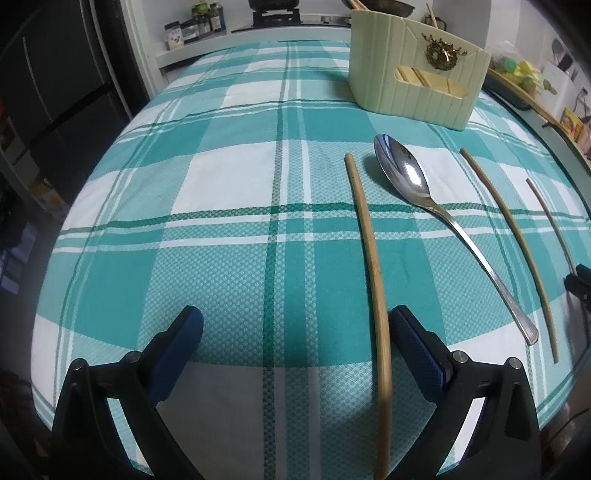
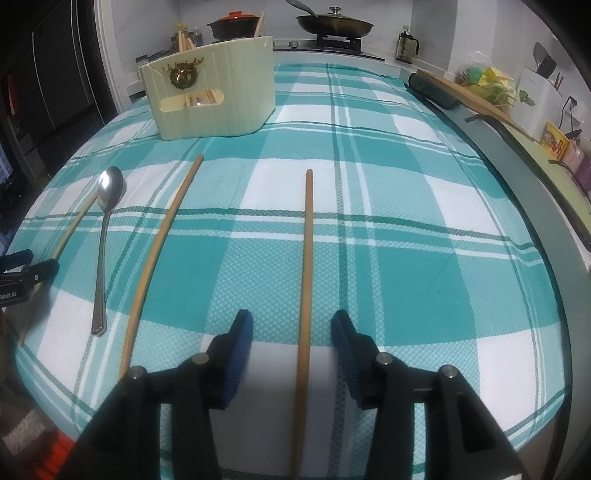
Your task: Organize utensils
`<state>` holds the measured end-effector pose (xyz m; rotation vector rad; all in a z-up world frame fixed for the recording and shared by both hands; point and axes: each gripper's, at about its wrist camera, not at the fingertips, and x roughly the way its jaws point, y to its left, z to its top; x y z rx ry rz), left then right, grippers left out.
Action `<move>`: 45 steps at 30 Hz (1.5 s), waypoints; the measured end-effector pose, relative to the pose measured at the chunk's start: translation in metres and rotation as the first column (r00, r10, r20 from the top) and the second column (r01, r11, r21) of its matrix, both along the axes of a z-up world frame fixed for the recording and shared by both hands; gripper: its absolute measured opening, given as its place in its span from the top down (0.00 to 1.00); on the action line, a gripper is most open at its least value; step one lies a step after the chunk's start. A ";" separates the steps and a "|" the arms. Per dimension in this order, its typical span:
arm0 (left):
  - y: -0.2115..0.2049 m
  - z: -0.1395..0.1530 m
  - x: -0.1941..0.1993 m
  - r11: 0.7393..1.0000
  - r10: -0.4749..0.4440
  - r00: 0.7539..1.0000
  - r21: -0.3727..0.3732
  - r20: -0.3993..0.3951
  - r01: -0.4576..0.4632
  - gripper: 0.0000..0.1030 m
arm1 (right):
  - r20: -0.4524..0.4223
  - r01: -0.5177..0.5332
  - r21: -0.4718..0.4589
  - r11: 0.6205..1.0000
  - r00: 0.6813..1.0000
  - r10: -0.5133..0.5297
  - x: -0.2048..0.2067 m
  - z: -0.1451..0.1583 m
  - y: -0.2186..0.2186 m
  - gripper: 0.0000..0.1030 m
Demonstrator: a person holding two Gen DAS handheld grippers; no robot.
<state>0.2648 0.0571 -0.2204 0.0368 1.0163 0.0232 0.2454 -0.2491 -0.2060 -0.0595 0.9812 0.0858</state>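
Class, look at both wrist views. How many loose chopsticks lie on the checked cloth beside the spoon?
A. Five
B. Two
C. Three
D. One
C: the left wrist view shows three chopsticks on the cloth, one left of the spoon and two right of it.

Home kitchen, shown by a gas stove carrying a lidded frying pan and a red-lidded clay pot, condiment bottles lined along the counter, a dark refrigerator seen alongside, tabletop covered by a teal plaid cloth
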 end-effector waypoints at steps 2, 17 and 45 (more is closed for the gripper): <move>0.000 0.000 -0.001 1.000 0.001 1.000 -0.001 0.002 -0.001 0.01 | 0.001 0.000 -0.006 1.000 1.000 0.000 0.000 0.000 0.000 0.55; 0.003 -0.002 -0.001 1.000 -0.025 1.000 -0.016 0.017 0.026 0.01 | -0.020 0.024 -0.008 1.000 1.000 -0.024 0.005 -0.001 0.000 0.47; -0.029 0.007 0.100 0.965 -0.262 0.950 -0.024 -0.170 0.262 0.20 | -0.263 -0.097 0.024 0.995 0.960 0.100 0.130 0.005 -0.003 0.72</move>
